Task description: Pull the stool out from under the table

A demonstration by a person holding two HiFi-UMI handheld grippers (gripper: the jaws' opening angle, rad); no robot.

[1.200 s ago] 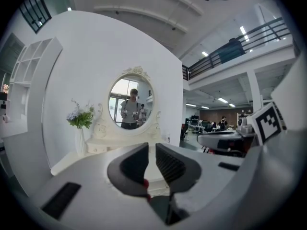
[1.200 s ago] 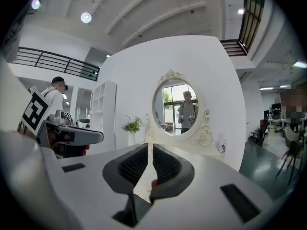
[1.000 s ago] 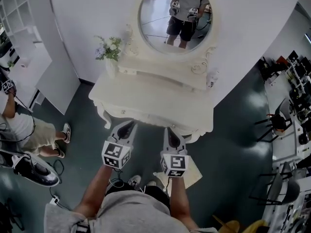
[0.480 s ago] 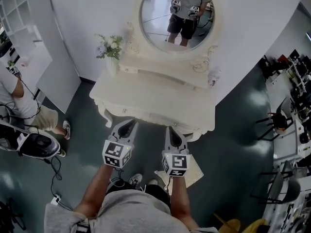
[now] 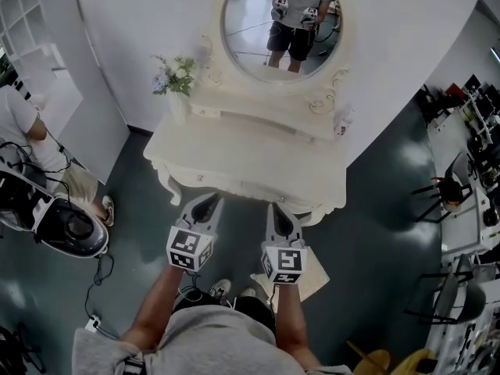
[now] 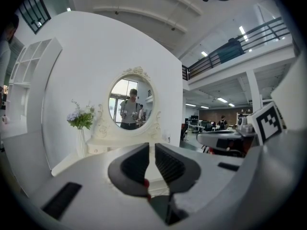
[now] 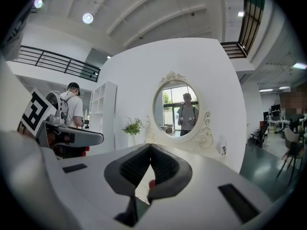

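A white dressing table (image 5: 234, 155) with an oval mirror (image 5: 281, 22) stands right in front of me. A cream, flat-cornered shape (image 5: 314, 276) shows on the floor under my right forearm. It may be the stool, but I cannot tell. My left gripper (image 5: 201, 201) hangs just before the table's front edge, and its jaws stand together with only a thin slit and nothing between them (image 6: 149, 145). My right gripper (image 5: 277, 209) is level with it beside it, shut and empty (image 7: 150, 146). Both point at the table and touch nothing.
A vase of flowers (image 5: 176, 80) stands on the table's back left. A person (image 5: 27, 123) with a white and black gripper (image 5: 70, 229) stands at the left, with cables on the floor. Black chairs (image 5: 449, 190) and desks fill the right side.
Both grippers have stayed almost still before the table. The person at the left has shifted, and the white and black gripper there has moved further into view.
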